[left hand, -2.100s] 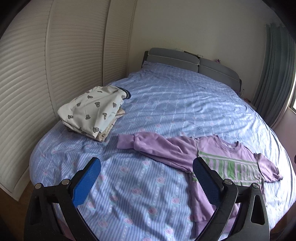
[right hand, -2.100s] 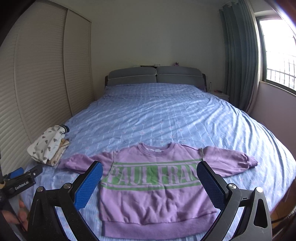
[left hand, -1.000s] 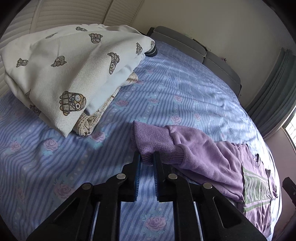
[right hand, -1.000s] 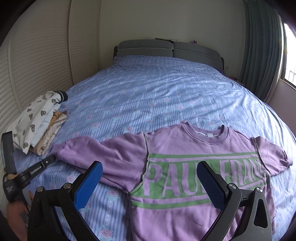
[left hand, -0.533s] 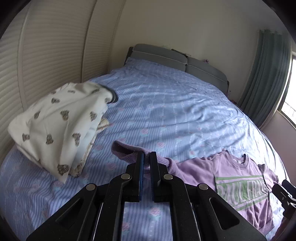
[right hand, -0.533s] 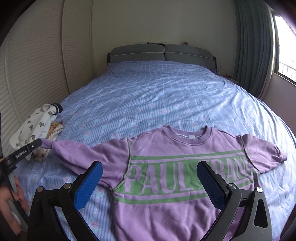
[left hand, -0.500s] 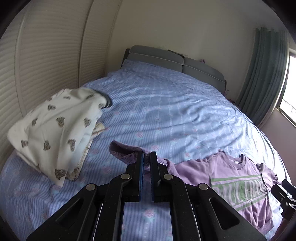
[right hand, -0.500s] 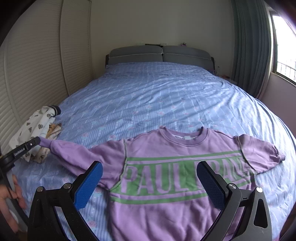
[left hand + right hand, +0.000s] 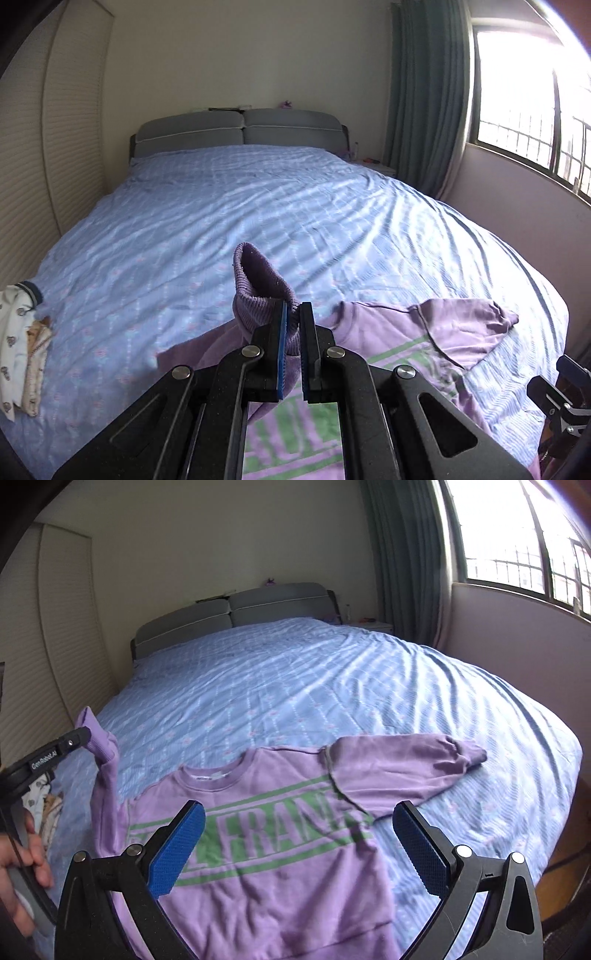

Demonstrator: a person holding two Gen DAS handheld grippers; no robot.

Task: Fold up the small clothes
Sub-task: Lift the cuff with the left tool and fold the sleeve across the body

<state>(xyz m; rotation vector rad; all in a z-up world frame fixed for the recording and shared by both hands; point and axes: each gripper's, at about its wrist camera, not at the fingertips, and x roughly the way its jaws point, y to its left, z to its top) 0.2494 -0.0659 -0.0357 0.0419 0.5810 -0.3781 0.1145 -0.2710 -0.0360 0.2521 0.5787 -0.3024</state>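
**Sleeve fold in hand: purple sweatshirt on blue bedspread**

Left wrist view: left gripper (image 9: 291, 334) at lower centre, clenched on the ribbed cuff (image 9: 258, 295) of the purple knit sweatshirt with green lettering (image 9: 406, 339), sleeve raised off the blue striped floral bedspread (image 9: 258, 206). Folded cream printed garments (image 9: 18, 354) at left edge.

Right wrist view: right gripper (image 9: 295, 845) released, hovering over the sweatshirt's chest; other sleeve (image 9: 406, 764) lies flat, centre right. Next move, likely: carry the cuff across the chest, lay it flat.

Daylight pours in from the window (image 9: 532, 110) on the right, totally blown out white with purple flare at the corners. Bedspread (image 9: 332, 686) ripples throw soft shadows; fisheye bends the edges, sweatshirt (image 9: 424, 332) slightly blurry.
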